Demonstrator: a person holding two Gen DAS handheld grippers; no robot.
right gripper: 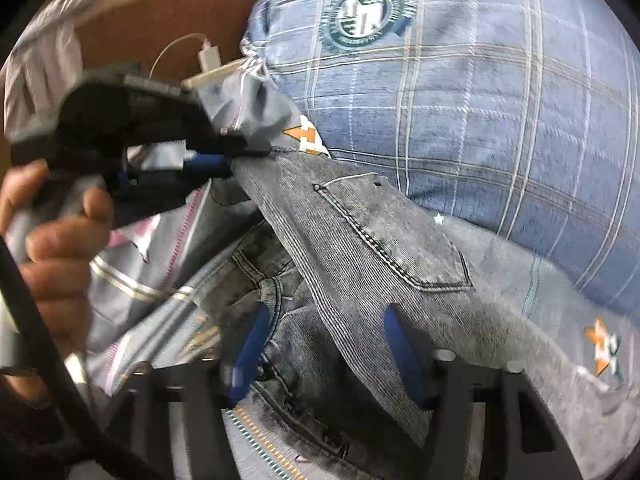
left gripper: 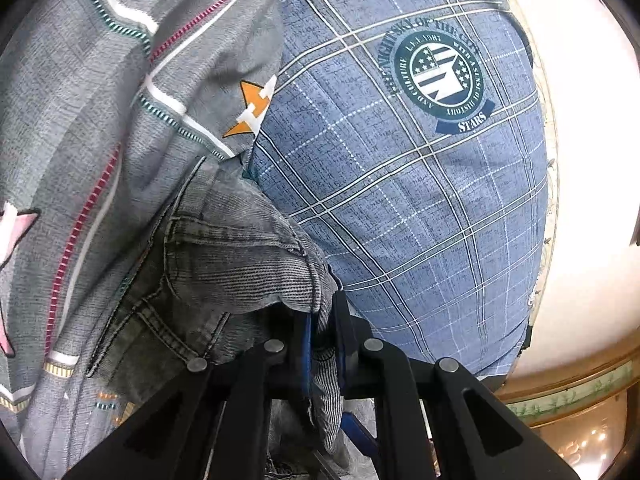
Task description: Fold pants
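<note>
While your left gripper (left gripper: 320,336) pinches the pants (right gripper: 360,240) at lower centre, close the gaping right gripper (right gripper: 332,352) squarely on denim before lifting.

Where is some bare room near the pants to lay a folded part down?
Free: the grey sheet, left of the pants, and the blue pillow top. Crowded: the middle, where the left gripper clamps denim and the right gripper straddles it.
</note>
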